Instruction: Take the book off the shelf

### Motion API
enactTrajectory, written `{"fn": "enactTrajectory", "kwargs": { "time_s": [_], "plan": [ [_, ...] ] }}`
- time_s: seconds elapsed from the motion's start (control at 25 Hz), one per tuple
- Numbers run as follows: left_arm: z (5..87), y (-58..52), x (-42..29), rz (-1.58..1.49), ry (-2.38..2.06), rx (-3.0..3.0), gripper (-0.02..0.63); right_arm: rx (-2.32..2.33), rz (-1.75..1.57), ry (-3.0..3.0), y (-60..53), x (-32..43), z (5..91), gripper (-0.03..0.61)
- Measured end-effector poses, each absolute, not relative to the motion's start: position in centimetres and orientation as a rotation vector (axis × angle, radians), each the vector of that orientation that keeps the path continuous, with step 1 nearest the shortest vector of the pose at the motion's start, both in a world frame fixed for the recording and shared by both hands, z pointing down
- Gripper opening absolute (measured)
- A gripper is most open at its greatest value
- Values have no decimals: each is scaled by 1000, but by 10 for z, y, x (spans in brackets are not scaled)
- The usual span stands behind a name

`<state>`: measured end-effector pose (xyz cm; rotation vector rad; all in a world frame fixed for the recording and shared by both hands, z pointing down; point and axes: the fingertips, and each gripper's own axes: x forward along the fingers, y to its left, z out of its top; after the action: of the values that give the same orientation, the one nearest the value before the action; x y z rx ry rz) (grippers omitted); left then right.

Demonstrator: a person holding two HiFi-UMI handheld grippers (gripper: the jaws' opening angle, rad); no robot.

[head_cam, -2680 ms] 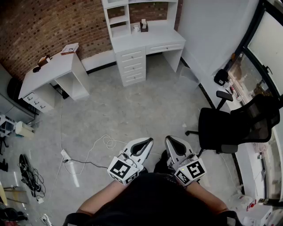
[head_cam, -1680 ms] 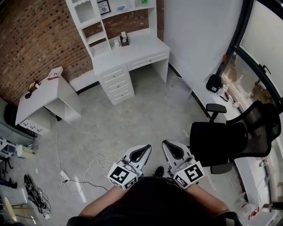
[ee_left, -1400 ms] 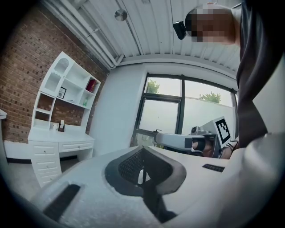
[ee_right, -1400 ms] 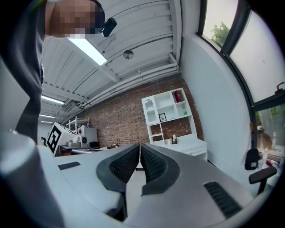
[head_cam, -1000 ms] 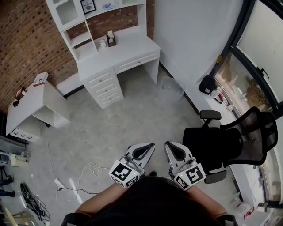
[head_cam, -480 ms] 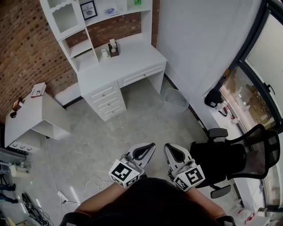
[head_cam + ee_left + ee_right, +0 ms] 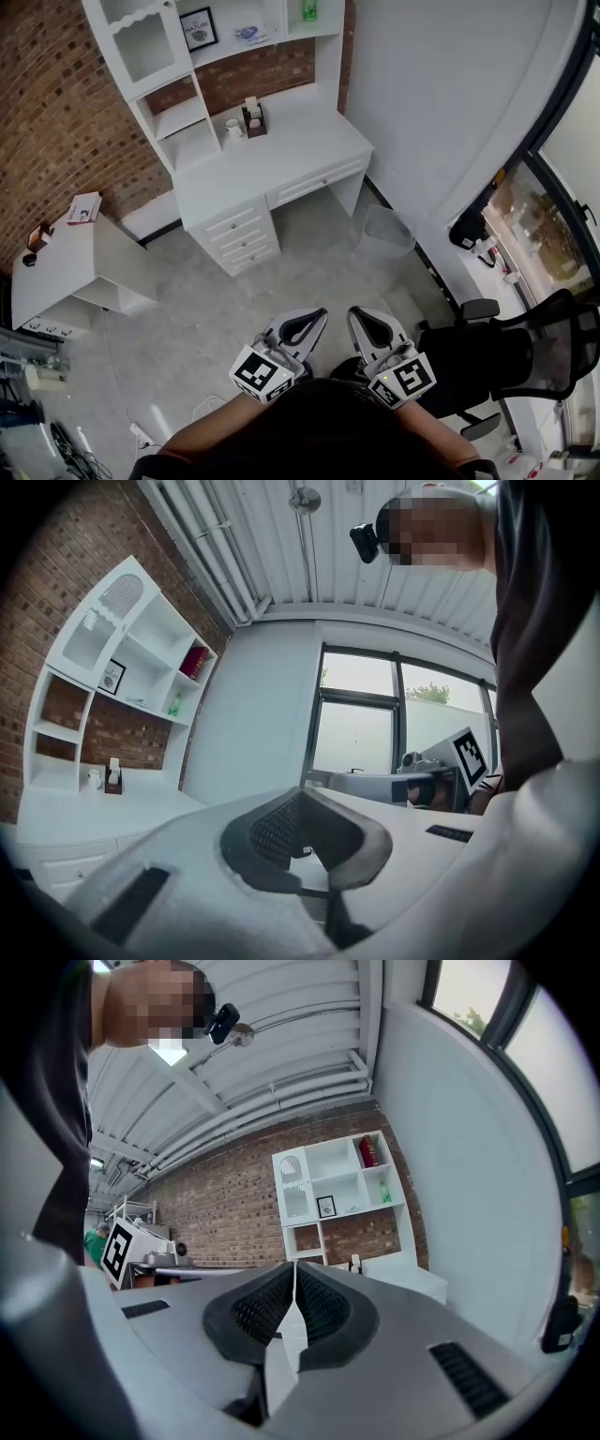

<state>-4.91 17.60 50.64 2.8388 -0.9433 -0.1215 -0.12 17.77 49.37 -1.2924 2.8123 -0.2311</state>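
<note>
Well, both pairs of jaws are pressed together with nothing in them. The left gripper [image 7: 320, 314] and right gripper [image 7: 354, 312] are held level at the person's waist, well apart from the white shelf unit [image 7: 183, 117] over the bench [image 7: 281, 150]. What I take for the book [image 7: 368, 1152], red and leaning, sits in the top right compartment, above the green bottle [image 7: 385, 1192]. Reaching that high and opening the jaws late could shove it back, or tip it out onto the bench.

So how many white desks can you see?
2: the hutch desk against the brick wall, and a smaller desk to its left. Others may lie out of frame.
</note>
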Motion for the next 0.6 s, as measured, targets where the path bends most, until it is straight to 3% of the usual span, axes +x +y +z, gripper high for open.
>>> {"fn": "enactTrajectory", "kwargs": {
  "time_s": [0.4,0.6],
  "plan": [
    [513,64,-56,-97,-1076,2802,8,-1128,-232,2873,63,-14,504,20],
    [517,-1,-26,-91,-1108,2775,8,-1034,-217,2914,-2,4,499,20]
  ]
}}
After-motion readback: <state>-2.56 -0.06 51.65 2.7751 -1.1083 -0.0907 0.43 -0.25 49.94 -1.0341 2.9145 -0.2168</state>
